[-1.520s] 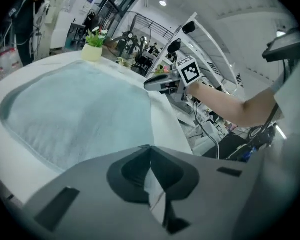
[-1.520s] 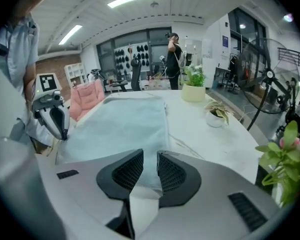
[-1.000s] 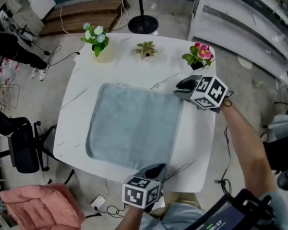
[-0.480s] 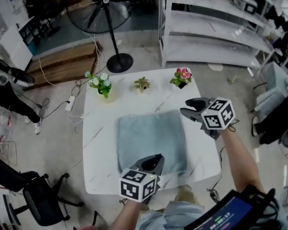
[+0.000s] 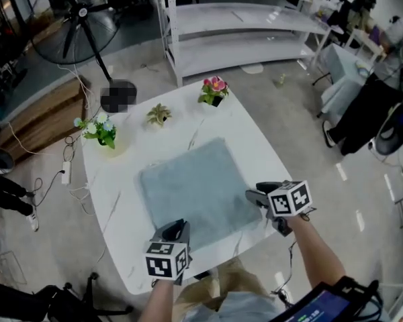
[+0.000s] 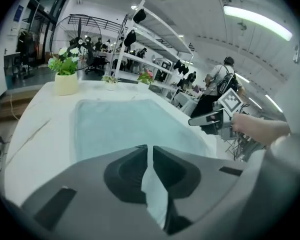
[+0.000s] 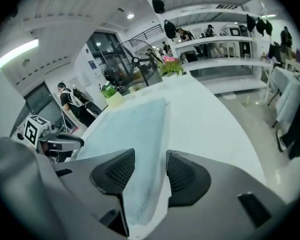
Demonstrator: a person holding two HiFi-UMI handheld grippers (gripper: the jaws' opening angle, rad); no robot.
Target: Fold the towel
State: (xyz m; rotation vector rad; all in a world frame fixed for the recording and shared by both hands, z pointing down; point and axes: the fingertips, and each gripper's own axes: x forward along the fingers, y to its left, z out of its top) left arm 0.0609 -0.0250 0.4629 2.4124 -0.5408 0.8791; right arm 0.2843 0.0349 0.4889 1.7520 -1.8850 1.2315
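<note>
A light blue-grey towel (image 5: pixel 188 186) lies flat on the white marble-look table (image 5: pixel 114 200). My left gripper (image 5: pixel 180 224) hovers at the towel's near left corner. Its jaws have just been opening and stand a narrow slit apart (image 6: pixel 150 147), with only pale towel (image 6: pixel 125 124) showing below them. My right gripper (image 5: pixel 254 196) is at the near right corner. Its jaws have also just been opening and now stand wide (image 7: pixel 150 154), with the towel's edge (image 7: pixel 140 129) running under the gap and the pads not pressing on it.
Three small potted plants stand along the table's far side: pink flowers (image 5: pixel 213 89), a small green one (image 5: pixel 159 115), white-blue flowers (image 5: pixel 102 131). Metal shelving (image 5: pixel 242 19) and a floor fan (image 5: pixel 80 15) stand beyond. The table's near edge is just behind both grippers.
The head view has swung round. My right gripper moved from the towel's far right corner to its near right one, the left from the near right to the near left. Both jaw pairs opened.
</note>
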